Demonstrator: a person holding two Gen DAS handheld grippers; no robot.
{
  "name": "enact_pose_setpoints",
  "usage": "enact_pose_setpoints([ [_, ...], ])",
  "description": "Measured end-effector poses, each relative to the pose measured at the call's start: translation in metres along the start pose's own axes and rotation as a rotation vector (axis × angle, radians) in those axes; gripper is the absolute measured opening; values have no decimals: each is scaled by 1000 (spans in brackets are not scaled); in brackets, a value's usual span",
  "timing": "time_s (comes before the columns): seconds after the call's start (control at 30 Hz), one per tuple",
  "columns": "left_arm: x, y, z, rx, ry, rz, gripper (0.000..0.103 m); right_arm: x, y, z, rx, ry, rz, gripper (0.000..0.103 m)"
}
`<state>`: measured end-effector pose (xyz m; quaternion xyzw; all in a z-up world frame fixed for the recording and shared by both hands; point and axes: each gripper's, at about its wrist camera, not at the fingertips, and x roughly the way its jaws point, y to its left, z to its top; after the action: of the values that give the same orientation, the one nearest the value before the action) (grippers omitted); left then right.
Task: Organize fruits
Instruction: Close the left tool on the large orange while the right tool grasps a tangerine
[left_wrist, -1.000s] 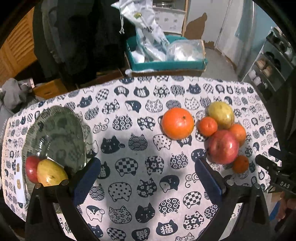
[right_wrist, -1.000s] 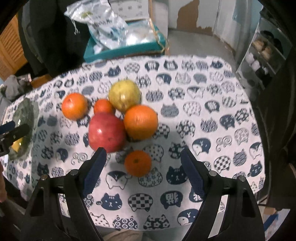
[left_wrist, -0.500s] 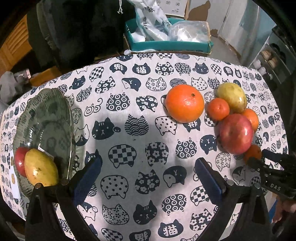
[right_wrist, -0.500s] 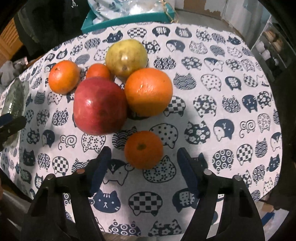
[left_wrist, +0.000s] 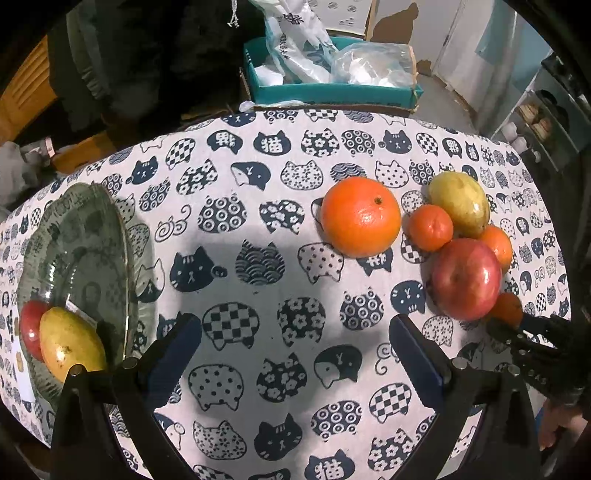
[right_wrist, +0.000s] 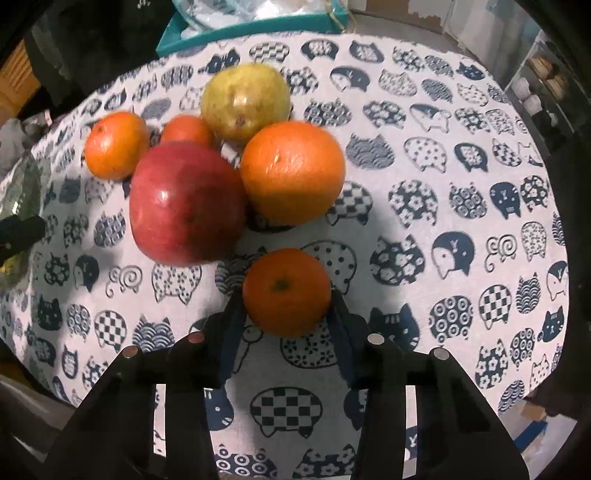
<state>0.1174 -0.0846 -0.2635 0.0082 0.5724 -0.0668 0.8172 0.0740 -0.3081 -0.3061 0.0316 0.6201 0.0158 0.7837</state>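
Observation:
My right gripper (right_wrist: 286, 297) points down at the cat-print cloth and is shut on a small orange (right_wrist: 286, 291), a pad on each side of it. Just behind lie a red apple (right_wrist: 186, 203), a large orange (right_wrist: 291, 171), a yellow-green pear (right_wrist: 245, 98) and two more oranges (right_wrist: 116, 144). My left gripper (left_wrist: 293, 326) stands open over bare cloth with nothing between its fingers. To its left a green glass plate (left_wrist: 85, 236) holds a red apple (left_wrist: 31, 328) and a yellow fruit (left_wrist: 70, 343). A big orange (left_wrist: 360, 216) lies ahead on the right.
A teal box (left_wrist: 332, 92) with plastic bags stands beyond the table's far edge. Shelves (left_wrist: 535, 122) are at the right. The table's right edge runs close to the fruit pile. A hand (left_wrist: 557, 424) shows at the lower right of the left wrist view.
The right gripper came down over the small orange and its jaws closed onto it. The left gripper sank a little toward the cloth and stayed open.

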Motion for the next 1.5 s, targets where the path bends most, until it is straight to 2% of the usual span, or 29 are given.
enact_pose_setpoints([
  [0.27,6,-10,21,-7,-11,-25,102,-34,-14,20,48,-114,-12,43],
  [0.53,18,-21,44,-1,-14,-17,102,-44,-25,48,71,-167,-28,43],
  [0.77,32,-30,58,-25,0,-40,102,-31,-25,74,69,-173,-25,43],
  [1.23,67,-41,69,-31,45,-58,102,-14,-30,85,83,-160,-17,43],
  [1.3,70,-42,70,-25,51,-60,95,-14,-31,86,86,-159,-14,43],
  [1.37,75,-41,69,-28,65,-69,81,-13,-33,86,92,-159,-10,43],
  [1.5,76,-42,67,-18,52,-106,69,-13,-33,86,94,-159,-12,43],
])
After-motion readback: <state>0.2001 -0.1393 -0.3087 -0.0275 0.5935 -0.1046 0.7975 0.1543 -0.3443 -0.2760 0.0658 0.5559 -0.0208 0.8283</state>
